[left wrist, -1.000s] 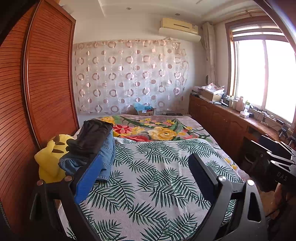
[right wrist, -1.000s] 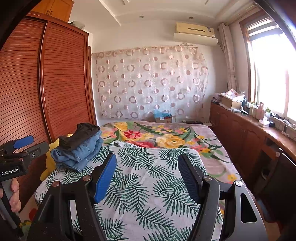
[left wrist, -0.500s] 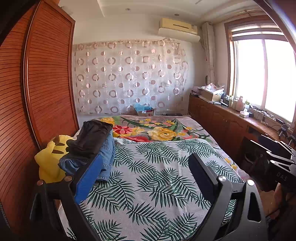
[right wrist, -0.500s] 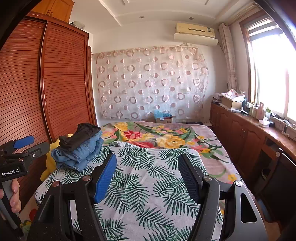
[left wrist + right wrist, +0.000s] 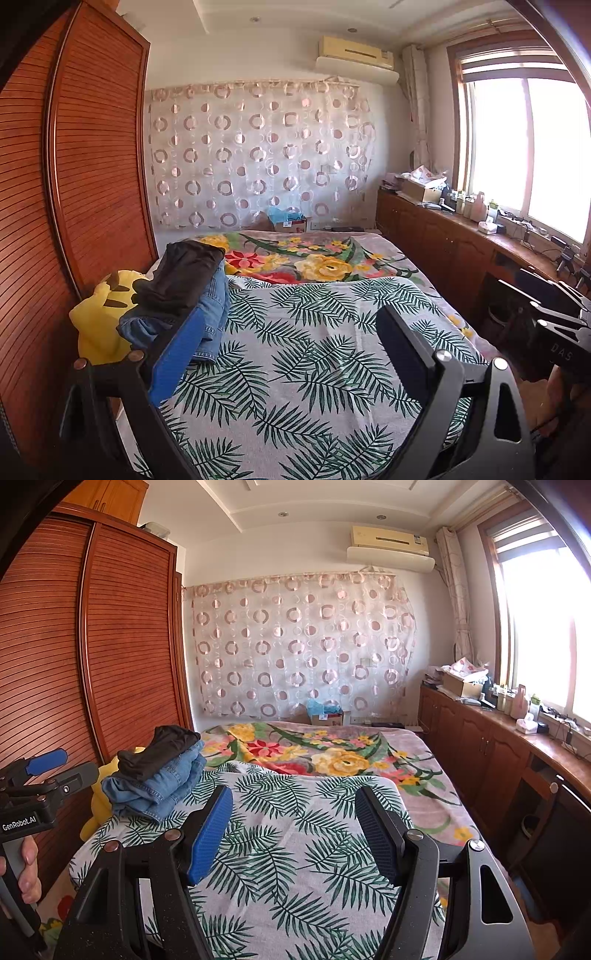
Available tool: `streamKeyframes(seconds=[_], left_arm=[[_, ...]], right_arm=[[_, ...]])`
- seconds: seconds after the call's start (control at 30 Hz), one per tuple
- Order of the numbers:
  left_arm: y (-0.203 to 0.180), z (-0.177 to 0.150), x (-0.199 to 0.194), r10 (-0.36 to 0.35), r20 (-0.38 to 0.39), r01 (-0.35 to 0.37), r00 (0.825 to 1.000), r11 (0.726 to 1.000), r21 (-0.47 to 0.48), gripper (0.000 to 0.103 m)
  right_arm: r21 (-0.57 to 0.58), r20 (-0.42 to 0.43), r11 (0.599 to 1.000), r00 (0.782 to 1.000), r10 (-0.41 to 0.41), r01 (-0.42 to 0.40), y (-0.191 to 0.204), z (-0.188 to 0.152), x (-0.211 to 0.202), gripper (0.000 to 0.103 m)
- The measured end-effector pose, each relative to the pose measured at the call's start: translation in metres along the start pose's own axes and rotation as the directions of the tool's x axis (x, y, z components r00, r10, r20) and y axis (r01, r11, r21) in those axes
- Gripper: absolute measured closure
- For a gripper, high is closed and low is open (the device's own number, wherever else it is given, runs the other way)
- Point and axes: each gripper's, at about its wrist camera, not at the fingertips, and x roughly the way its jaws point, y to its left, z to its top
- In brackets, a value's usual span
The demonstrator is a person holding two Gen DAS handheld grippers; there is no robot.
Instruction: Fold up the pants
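Note:
A stack of folded pants lies at the left edge of the bed: dark pants (image 5: 184, 275) on top of blue jeans (image 5: 214, 314). In the right wrist view the dark pants (image 5: 159, 749) and the jeans (image 5: 166, 786) show at the left too. My left gripper (image 5: 291, 343) is open and empty, held above the near part of the bed, right of the stack. My right gripper (image 5: 293, 827) is open and empty above the leaf-print blanket (image 5: 295, 849). The left gripper's body (image 5: 33, 794) shows at the left edge of the right wrist view.
A yellow plush toy (image 5: 99, 317) lies between the stack and the wooden wardrobe (image 5: 74, 184). A floral blanket (image 5: 314, 258) covers the far bed. A wooden counter (image 5: 480, 236) with clutter runs under the window at right. A box (image 5: 288, 221) stands behind the bed.

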Motion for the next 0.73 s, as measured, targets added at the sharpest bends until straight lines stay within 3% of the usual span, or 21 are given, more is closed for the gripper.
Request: streamKeyframes(seconds=[0.73], left_arm=[[-0.0024,0.0005,-0.0005,0.0,0.0,0.0,1.0,1.0,0.003,0.009]], right_arm=[[0.001,-0.001,1.0,1.0,-0.002,0.002,-0.0005,0.0003,-0.0003,0.032]])
